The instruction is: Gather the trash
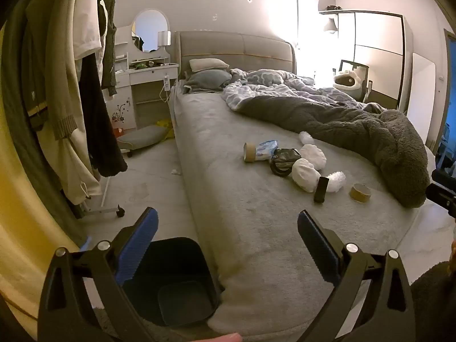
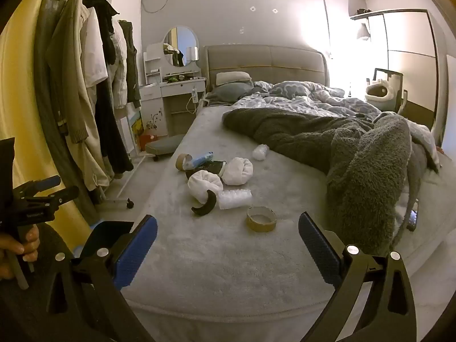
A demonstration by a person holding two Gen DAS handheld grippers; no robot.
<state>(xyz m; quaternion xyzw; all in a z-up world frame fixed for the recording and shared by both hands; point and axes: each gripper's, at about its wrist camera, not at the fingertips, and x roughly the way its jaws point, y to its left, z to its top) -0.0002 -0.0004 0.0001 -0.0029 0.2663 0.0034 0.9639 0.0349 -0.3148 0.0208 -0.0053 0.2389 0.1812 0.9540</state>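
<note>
Both grippers are held at the foot of the bed (image 2: 216, 256), jaws released and spread wide, grasping nothing. The left gripper (image 1: 228, 236) hangs over the bed's corner, above a black waste bin (image 1: 176, 282) on the floor. The right gripper (image 2: 228, 239) faces the trash: a cardboard tape core (image 2: 261, 219) nearest, then crumpled clear plastic (image 2: 235, 199), white wads (image 2: 238, 171) and a blue wipes packet (image 2: 201, 160), all mid-mattress beside a grey blanket (image 2: 367, 176).

No legible text, label or brand on anything in view.
</note>
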